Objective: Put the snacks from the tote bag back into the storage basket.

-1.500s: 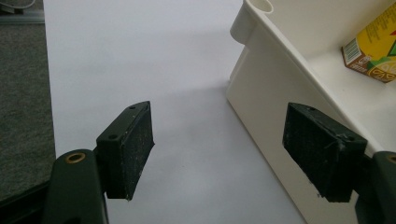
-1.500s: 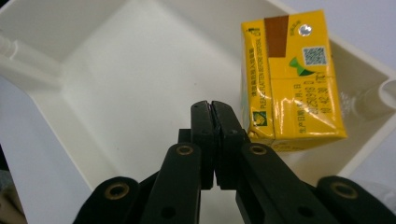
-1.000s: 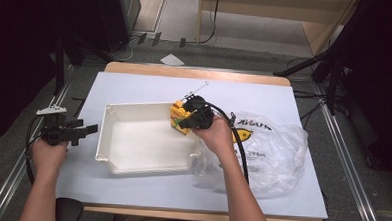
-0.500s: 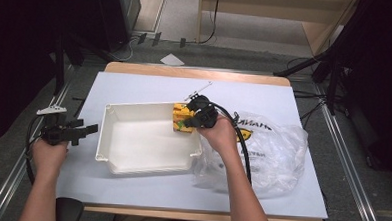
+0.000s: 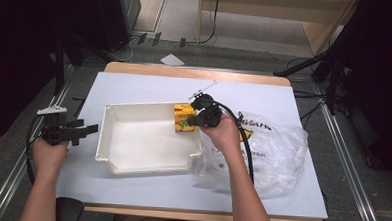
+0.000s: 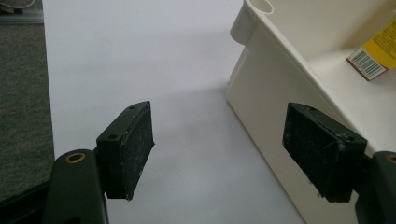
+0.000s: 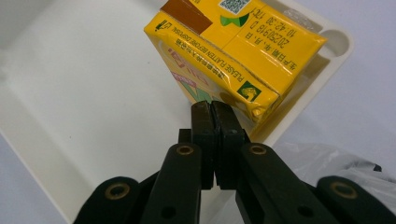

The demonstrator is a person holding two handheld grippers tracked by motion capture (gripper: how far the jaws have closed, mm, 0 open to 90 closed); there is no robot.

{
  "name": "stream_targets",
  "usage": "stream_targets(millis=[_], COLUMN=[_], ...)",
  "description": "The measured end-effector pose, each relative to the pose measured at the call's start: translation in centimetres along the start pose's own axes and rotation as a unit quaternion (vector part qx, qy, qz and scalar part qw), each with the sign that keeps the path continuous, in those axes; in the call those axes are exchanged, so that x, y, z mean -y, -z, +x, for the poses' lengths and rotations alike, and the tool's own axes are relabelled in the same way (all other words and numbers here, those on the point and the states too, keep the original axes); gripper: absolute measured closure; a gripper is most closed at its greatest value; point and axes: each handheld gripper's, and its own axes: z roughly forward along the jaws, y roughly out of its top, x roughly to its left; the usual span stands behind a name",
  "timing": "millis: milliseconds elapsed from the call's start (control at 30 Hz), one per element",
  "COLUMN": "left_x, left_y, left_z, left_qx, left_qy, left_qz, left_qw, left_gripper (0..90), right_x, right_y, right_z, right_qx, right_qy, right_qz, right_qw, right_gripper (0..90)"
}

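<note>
Right fingers [image 7: 205, 122]: pressed together, nothing between them, tips against yellow carton [image 7: 233, 51], probably to push it.
Left fingers [image 6: 133, 140]: spread wide, idle beside tray [image 6: 280, 88].
Carton place: inside tray, at far right corner.
Right gripper view: shows printed date on carton.
High view: shows plastic bag [image 5: 277, 149] beside tray.

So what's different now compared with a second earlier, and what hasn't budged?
The right gripper and its yellow carton have slid a little toward the right end wall of the white tub and now sit against it. Its jaws are pressed together at the carton's edge, apparently pinching it, as before. The left gripper hovers open beside the tub's left end, unmoved; the tub and the plastic bag lie unchanged.
</note>
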Motion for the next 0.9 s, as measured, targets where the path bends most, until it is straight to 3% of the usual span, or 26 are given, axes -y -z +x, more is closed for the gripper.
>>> stream_targets(millis=[200,367,900], left_x=[0.0,0.0,0.1], left_y=[0.0,-0.1,-0.1], left_z=[0.0,0.0,0.0], left_qx=[0.000,0.000,-0.002], left_qy=[0.000,-0.001,-0.002], left_qz=[0.004,0.006,0.010], left_qw=[1.0000,1.0000,0.9999], left_gripper=[25.5,25.4,25.4], right_x=[0.1,0.2,1.5], right_y=[0.3,0.8,3.2], right_z=[0.1,0.2,-0.1], right_qx=[-0.011,-0.031,-0.048], right_qy=[0.007,0.010,0.017], right_qz=[-0.005,-0.018,-0.049], right_qw=[0.9999,0.9993,0.9975], right_gripper=[85.9,76.0,54.3])
